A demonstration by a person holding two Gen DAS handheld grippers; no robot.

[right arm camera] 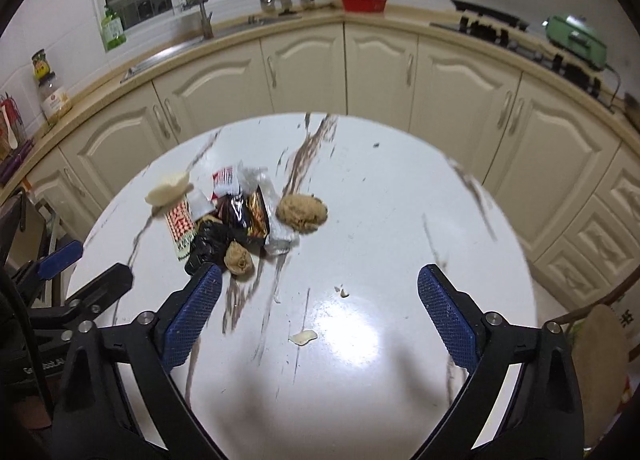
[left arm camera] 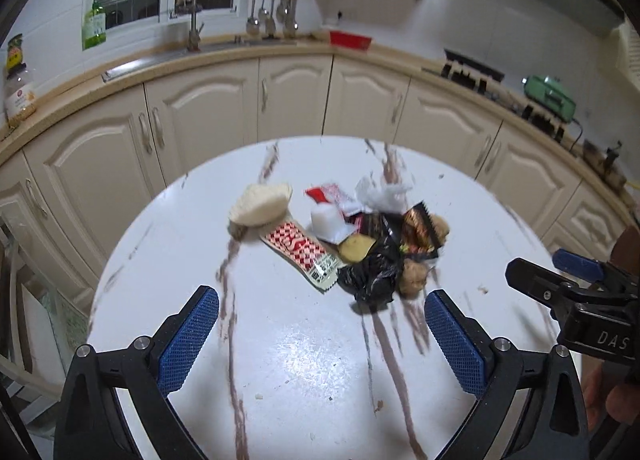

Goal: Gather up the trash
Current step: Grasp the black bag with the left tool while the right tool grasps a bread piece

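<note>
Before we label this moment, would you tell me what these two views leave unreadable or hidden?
- Printing on the red checkered wrapper: blurred, left wrist view.
- Whatever lies under the black plastic bag: covered, both views.
- Table near edge: hidden by gripper frames.
- Jar label: too small.

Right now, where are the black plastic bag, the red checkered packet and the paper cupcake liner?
black plastic bag [left arm camera: 370, 274], left wrist view, crumpled middle.
red checkered packet [left arm camera: 298, 248], left wrist view, printed face.
paper cupcake liner [left arm camera: 262, 206], left wrist view, pleated side.

Red-white checkered wrapper [left arm camera: 301, 251], black bag [left arm camera: 370, 274]
</note>
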